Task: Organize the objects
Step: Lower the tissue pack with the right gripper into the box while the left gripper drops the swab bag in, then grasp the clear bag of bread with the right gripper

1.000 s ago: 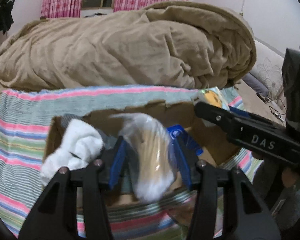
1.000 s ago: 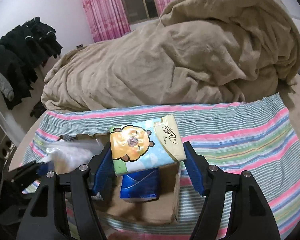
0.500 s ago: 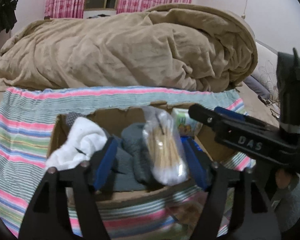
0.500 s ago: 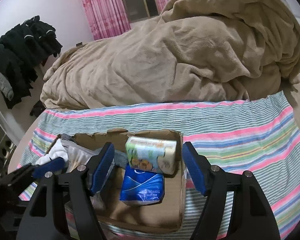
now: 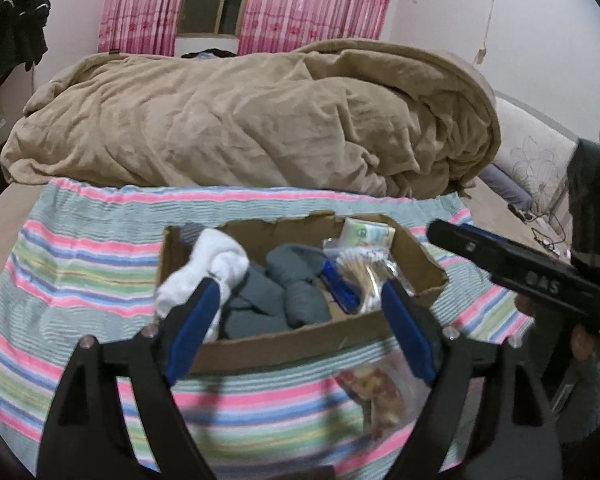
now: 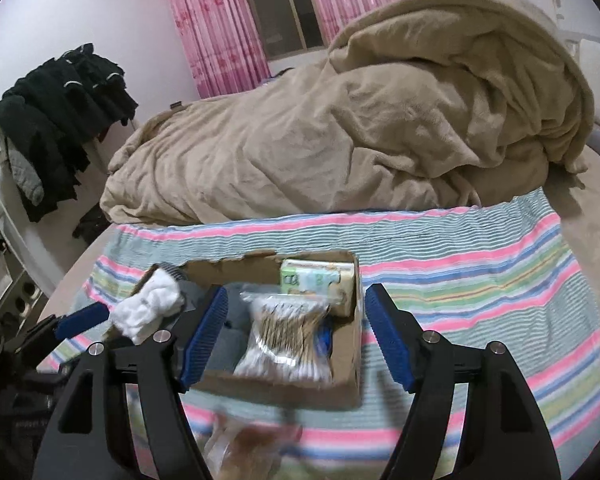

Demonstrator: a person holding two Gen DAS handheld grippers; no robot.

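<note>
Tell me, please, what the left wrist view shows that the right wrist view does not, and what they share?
Only the left wrist view shows the right gripper from outside and the grey socks plainly. Only the right wrist view shows the black clothes hanging at left. Both show the cardboard box, white sock, cotton swab bag, tissue pack and tan blanket.

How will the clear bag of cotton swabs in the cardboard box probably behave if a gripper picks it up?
The bag of cotton swabs looks like thin, glossy, crinkled plastic, so it may slip or crumple between the pads. The thin sticks inside lie loosely, so they could shift, and the bag would likely sag. It seems light for its size: it rests on the soft things in the cardboard box without visibly pressing them down.
</note>
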